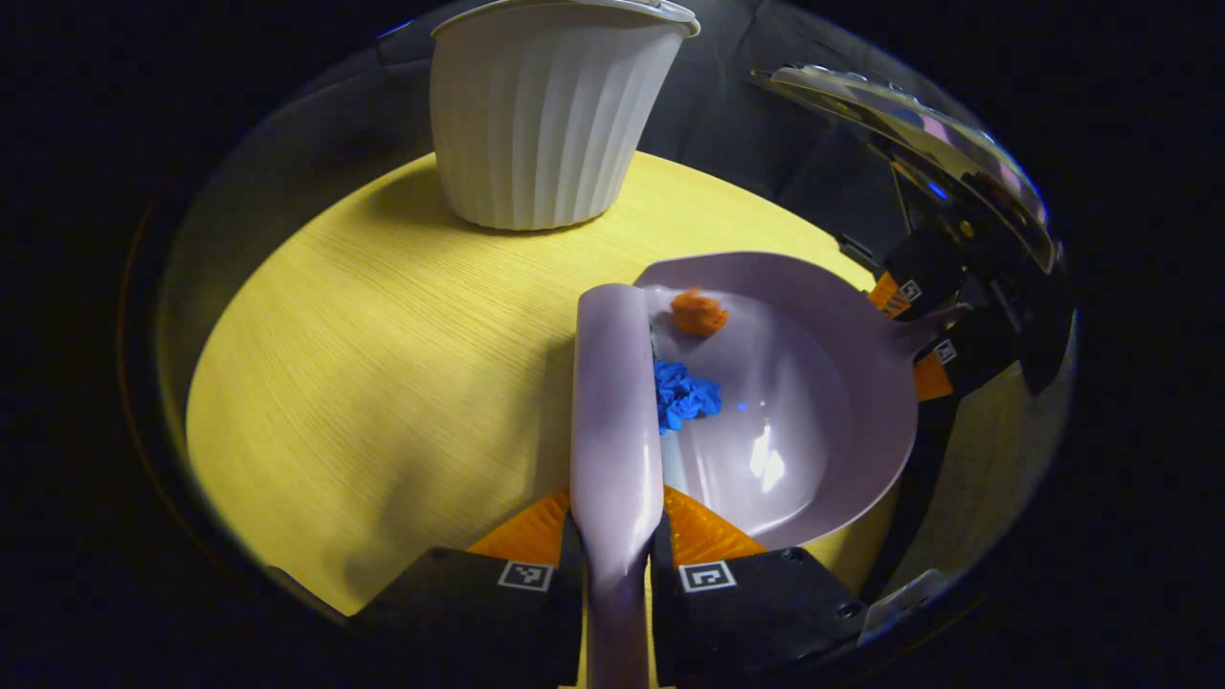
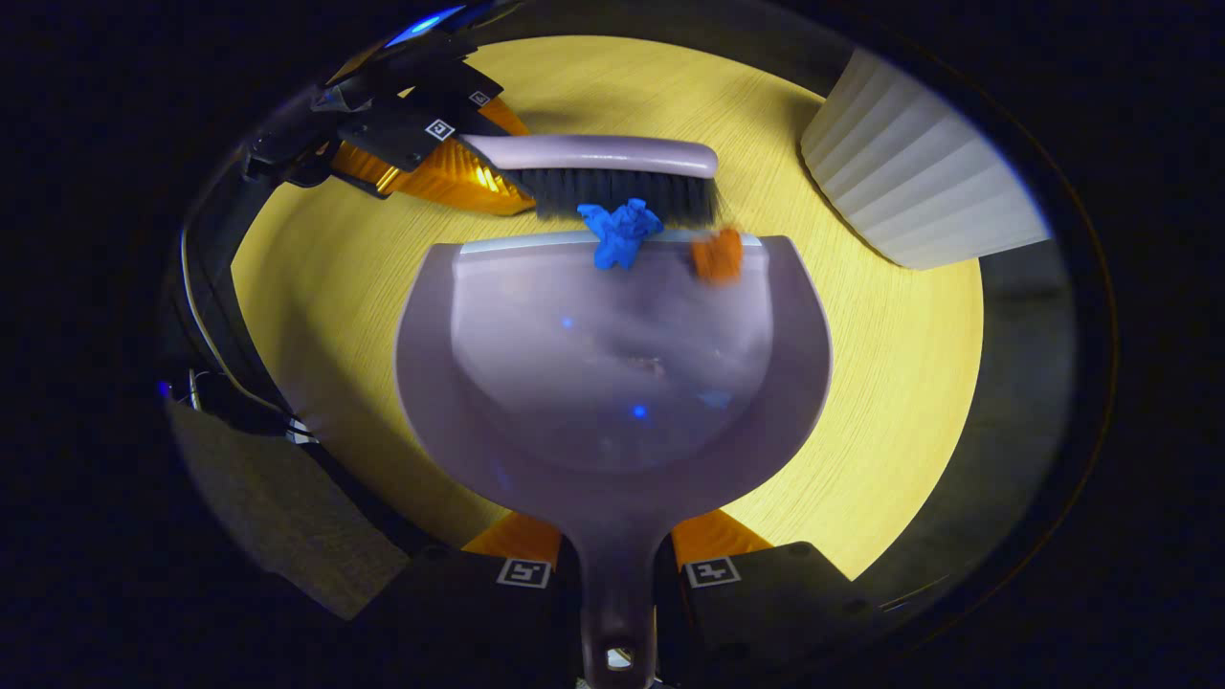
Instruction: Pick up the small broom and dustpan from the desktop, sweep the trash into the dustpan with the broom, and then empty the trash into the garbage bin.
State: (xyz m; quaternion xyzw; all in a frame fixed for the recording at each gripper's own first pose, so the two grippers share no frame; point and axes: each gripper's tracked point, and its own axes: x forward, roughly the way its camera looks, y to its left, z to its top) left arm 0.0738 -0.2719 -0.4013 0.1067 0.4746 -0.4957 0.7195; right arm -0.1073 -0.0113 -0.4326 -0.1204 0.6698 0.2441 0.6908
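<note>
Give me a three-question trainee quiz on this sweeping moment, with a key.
1. True or false: the blue paper scrap lies at the dustpan's front lip.
2. Which gripper holds the broom? A. left gripper B. right gripper
3. Fill in: the second scrap by the lip is coloured ____.

Key: 1. True. 2. A; the right one grips the dustpan's handle. 3. Orange; the orange scrap sits beside the blue one. The white ribbed garbage bin stands on the yellow table.

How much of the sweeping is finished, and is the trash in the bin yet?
Picking up is done: the left gripper holds the broom, the right gripper the dustpan. Sweeping is nearly finished: the orange scrap lies inside, the blue scrap sits at the lip against the bristles. Emptying into the white bin remains.
</note>
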